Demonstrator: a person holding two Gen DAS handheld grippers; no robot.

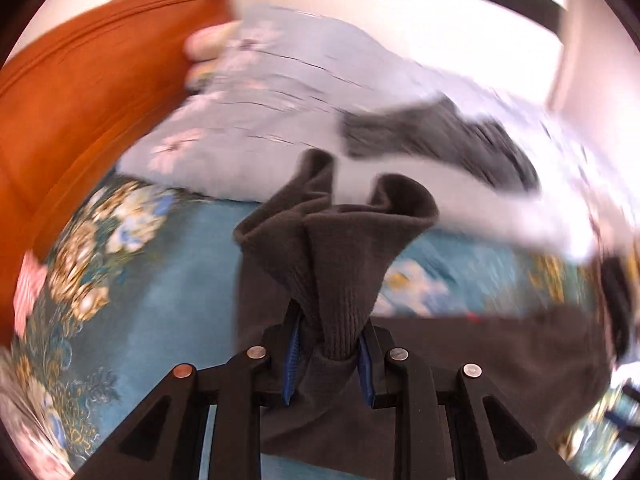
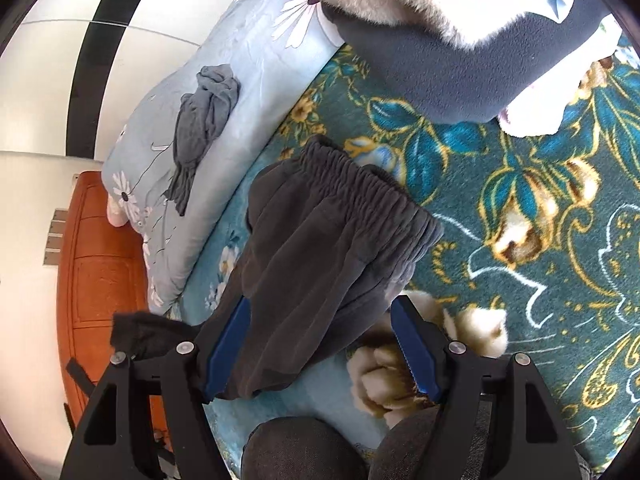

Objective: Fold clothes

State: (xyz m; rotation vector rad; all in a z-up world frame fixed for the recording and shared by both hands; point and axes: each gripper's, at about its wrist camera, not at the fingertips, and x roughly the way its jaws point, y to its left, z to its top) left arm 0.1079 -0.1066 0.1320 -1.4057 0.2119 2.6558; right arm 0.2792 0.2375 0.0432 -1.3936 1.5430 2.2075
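Bed w/ teal floral blanket (image 2: 520,208), pale blue pillow (image 2: 256,60).
Dk grey trousers (image 2: 320,248) lying on blanket; my L gripper (image 1: 329,354) pinched tight on ribbed cuff (image 1: 340,280); R gripper (image 2: 320,344) wide open, waistband end betw. pads, ungripped.

Both wrist views look steeply down, close over the floral blanket (image 2: 520,184), sharing the pale-blue pillow (image 1: 248,92).

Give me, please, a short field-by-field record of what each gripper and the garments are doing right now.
surface: teal floral blanket
left gripper: jaws shut on bunched ribbed end of dark grey trousers
right gripper: jaws open, trousers' fabric between them, unpressed
waistband: elastic, gathered, lying on blanket
other garment: grey cloth crumpled on pale blue floral pillow
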